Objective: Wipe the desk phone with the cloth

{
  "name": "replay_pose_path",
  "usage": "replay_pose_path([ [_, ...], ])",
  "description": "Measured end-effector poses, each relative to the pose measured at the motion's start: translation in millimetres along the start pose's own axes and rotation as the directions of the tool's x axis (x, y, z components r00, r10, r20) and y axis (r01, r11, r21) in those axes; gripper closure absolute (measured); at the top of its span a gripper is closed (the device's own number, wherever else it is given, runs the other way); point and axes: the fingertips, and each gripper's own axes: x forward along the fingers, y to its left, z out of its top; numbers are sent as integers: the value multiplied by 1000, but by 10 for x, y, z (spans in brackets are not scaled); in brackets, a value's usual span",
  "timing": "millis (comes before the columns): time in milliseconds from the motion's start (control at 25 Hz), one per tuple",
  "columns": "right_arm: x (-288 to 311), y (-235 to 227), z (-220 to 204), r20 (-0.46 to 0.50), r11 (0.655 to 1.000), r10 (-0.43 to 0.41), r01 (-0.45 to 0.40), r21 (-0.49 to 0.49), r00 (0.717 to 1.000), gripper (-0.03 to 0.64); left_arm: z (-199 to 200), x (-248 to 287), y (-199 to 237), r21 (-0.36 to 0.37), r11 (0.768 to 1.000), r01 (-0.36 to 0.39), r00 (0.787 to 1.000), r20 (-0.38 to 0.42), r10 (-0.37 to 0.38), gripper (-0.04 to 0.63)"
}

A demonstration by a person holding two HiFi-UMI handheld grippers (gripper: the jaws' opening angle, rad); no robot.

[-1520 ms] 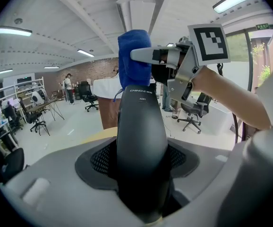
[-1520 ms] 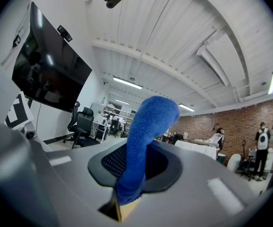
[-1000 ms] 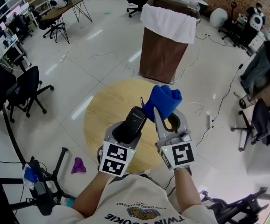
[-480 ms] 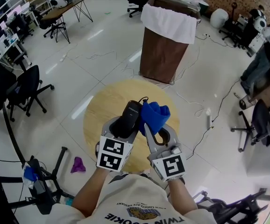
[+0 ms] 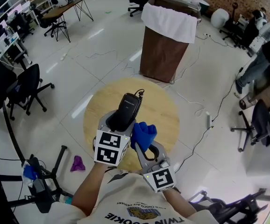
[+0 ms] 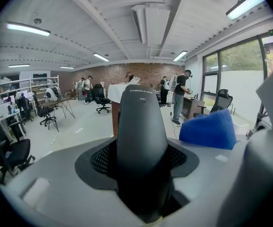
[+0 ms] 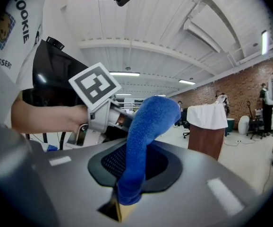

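Blue cloth [image 5: 143, 135] is clamped in right gripper [image 5: 147, 148], just right of phone [image 5: 128, 107] clamped lengthwise in left gripper [image 5: 114, 124].

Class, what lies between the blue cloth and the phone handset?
One jaw of the left gripper holding the handset; the cloth sits just outside it, in the head view.

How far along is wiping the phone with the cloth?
Done: the left gripper grips the black phone handset, the right gripper grips the blue cloth, both above the round table. In hand: the cloth sits beside the handset's lower end; contact is unclear. Left: likely the wiping itself.
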Motion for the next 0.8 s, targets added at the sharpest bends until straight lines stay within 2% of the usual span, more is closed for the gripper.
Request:
replay_pose_path([
  [120,7,215,-139,-34,998,59,-59,-3,998,555,34,-1,18,-2,1000,-4,1000,4,4,330],
  [320,8,425,-267,-34,993,117,-116,22,993,555,59,-16,0,1,1000,-5,1000,11,5,330],
  [360,4,416,-301,-31,992,117,-115,48,993,555,69,-21,-4,0,1000,-4,1000,14,4,330],
  [440,-2,307,-428,-33,984,90,-84,159,995,555,98,-38,-11,-1,1000,-2,1000,21,2,330],
  [560,52,152,-653,-67,947,60,-36,318,996,555,154,-80,-28,0,1000,7,999,33,-7,330],
  [640,125,191,-711,-77,940,92,-61,336,993,555,184,-96,-65,1,1000,18,999,40,-18,330],
  [800,294,402,-778,-95,939,186,-148,310,978,555,210,-85,-162,12,999,41,998,43,-41,328],
])
